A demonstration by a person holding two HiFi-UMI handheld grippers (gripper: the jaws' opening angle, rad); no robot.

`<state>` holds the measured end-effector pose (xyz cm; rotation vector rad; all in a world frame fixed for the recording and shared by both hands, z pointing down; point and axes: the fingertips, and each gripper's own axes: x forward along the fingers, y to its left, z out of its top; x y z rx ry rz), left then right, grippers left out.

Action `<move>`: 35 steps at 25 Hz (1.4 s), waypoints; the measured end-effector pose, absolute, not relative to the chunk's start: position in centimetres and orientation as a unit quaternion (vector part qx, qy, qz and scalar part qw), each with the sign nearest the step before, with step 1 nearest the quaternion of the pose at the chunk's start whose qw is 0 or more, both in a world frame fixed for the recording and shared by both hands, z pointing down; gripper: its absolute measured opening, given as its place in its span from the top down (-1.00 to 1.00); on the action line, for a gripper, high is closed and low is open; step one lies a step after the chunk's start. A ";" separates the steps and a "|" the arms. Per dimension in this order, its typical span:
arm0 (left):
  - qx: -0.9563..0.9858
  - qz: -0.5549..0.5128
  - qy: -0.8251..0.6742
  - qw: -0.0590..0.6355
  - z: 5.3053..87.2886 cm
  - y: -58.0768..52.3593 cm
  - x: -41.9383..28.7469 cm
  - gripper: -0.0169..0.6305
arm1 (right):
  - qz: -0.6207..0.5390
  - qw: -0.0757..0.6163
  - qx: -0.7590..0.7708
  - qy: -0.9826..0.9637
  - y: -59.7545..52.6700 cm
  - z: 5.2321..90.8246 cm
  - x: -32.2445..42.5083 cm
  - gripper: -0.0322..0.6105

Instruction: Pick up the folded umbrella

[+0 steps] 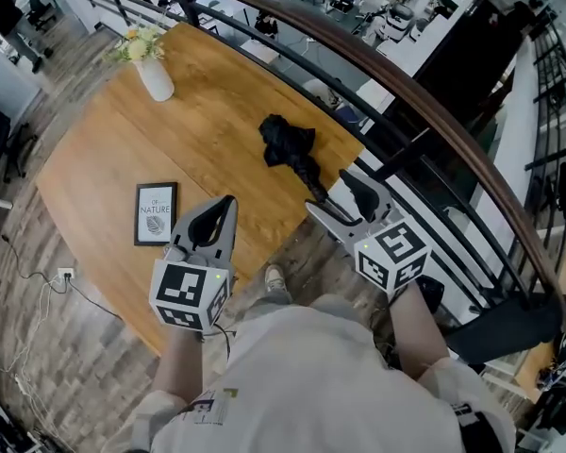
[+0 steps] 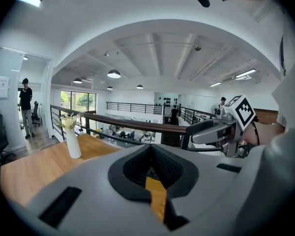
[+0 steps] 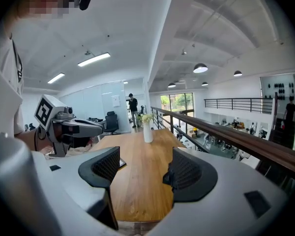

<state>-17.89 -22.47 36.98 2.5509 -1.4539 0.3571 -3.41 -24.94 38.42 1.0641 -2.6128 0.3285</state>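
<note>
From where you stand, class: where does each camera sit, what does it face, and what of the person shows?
Head view: on the head, steeply down at table, folded umbrella; forearms, torso show.
Left gripper view: on left gripper, facing vase, railing; shirt shows.
Right gripper view: on right gripper, along the table; shirt shows.
Shared: both gripper views show the vase.

Bright, even light from ceiling lamps [image 2: 114, 73]; sharp focus, fisheye bending, dark corners.
</note>
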 end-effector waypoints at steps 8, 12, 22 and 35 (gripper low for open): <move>0.848 0.126 -0.498 0.131 39.5 -23.5 -17.9 0.90 | 0.150 0.178 0.367 -0.901 -26.9 41.7 -3.2 -0.16; 0.838 0.137 -0.509 0.139 40.9 -24.1 -16.5 0.90 | 0.166 0.189 0.360 -0.898 -28.1 44.0 -1.9 -0.16; 0.784 0.148 -0.562 0.219 45.7 -27.2 -15.0 0.90 | 0.195 0.266 0.269 -0.905 -33.5 51.3 -1.6 -0.16; 0.694 0.153 -0.625 0.323 54.7 -31.9 -13.0 0.90 | 0.257 0.350 0.215 -0.875 -41.6 63.2 -1.7 -0.18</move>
